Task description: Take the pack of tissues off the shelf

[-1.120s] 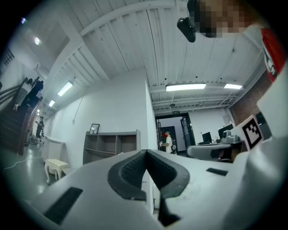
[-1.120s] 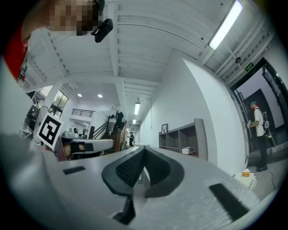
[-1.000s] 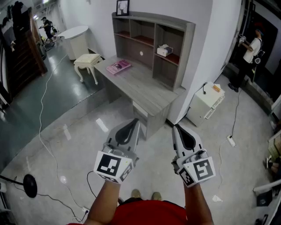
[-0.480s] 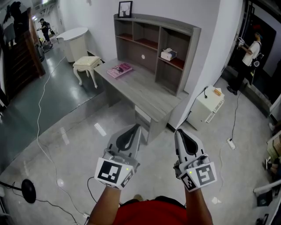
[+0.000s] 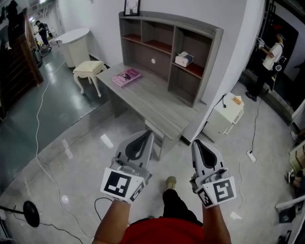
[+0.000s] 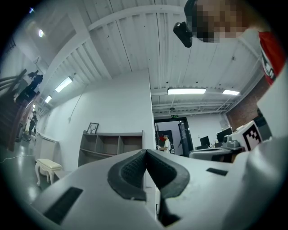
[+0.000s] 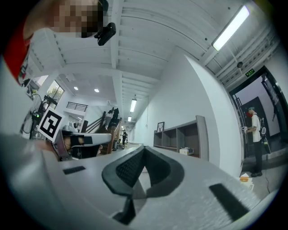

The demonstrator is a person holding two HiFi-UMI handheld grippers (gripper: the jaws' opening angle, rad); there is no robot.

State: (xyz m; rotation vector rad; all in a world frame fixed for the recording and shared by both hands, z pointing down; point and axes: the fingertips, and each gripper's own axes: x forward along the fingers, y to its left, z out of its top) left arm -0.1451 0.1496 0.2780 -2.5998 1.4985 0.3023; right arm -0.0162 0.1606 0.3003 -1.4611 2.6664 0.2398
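I'm holding both grippers low in front of me, over the glossy floor (image 5: 81,138) and well short of the table (image 5: 157,102). In its own view, the left gripper (image 5: 148,134) has its fingers pressed together, pad against pad, with nothing between them. The right gripper (image 5: 196,142) is the same, with its fingers together and empty. The two sit side by side, apart from each other, both pointing toward the table.

The pack of tissues (image 5: 183,59) sits on the shelf (image 5: 200,35), a grey unit that stands along the back of the table against the white wall. The pack is white and boxy. It rests on the reddish board in the right-hand compartment, well away from both grippers. In the right gripper view I can pick it out as a small pale shape in the same compartment.

A pink magazine (image 5: 126,76) lies flat on the table near its left end, apart from the shelf. A picture frame (image 5: 132,7) stands upright on top of the shelf at its left end. A cream stool (image 5: 88,68) stands on the floor just left of the table. A low white cabinet (image 5: 227,114) sits to the right of the table, by the wall corner. A person (image 5: 271,55) in a white top stands further right, in the dark doorway. A white cable (image 5: 40,119) trails across the floor on the left. One shoe (image 5: 170,181) shows on the floor between the grippers.
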